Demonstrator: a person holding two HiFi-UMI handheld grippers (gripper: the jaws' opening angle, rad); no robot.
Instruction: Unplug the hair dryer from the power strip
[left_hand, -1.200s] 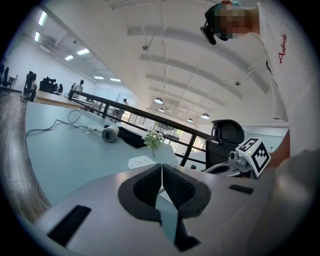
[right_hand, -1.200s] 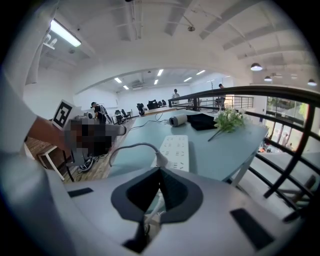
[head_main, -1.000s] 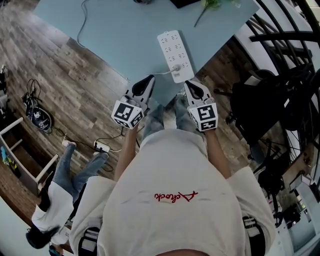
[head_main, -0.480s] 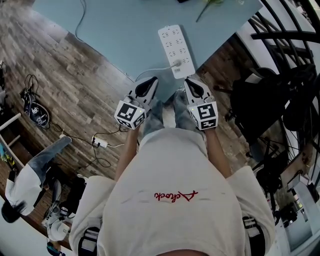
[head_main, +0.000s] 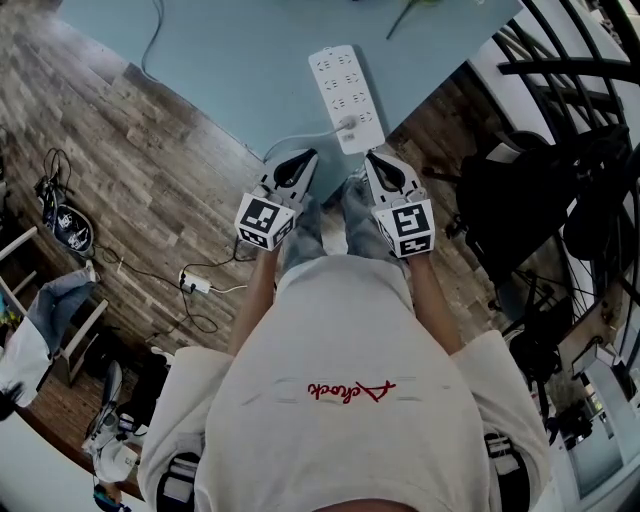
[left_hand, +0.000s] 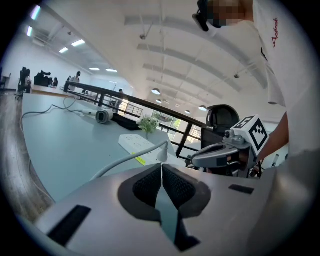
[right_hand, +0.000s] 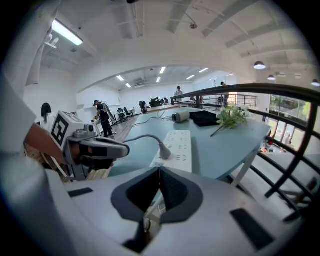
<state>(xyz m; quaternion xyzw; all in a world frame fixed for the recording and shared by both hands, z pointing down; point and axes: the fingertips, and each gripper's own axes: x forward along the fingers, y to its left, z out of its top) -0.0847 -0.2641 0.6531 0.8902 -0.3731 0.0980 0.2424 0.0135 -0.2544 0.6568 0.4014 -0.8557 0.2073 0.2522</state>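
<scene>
A white power strip lies near the corner of the light blue table. A white plug sits in its near end, and its cord runs off to the left. Both grippers hover short of the table's edge, apart from the strip: my left gripper to the plug's lower left, my right gripper just below the strip. Each is shut on nothing, its pads meeting. The hair dryer lies far back on the table. The strip and plug lie ahead of both jaws.
A green sprig and a dark item lie at the table's far end. A black chair and a railing stand at the right. Cables and a floor socket lie on the wood floor at the left.
My left gripper has sunk a little and drawn nearer the table's edge. The right gripper has kept still. The person at the lower left has moved off toward the edge of the view.
</scene>
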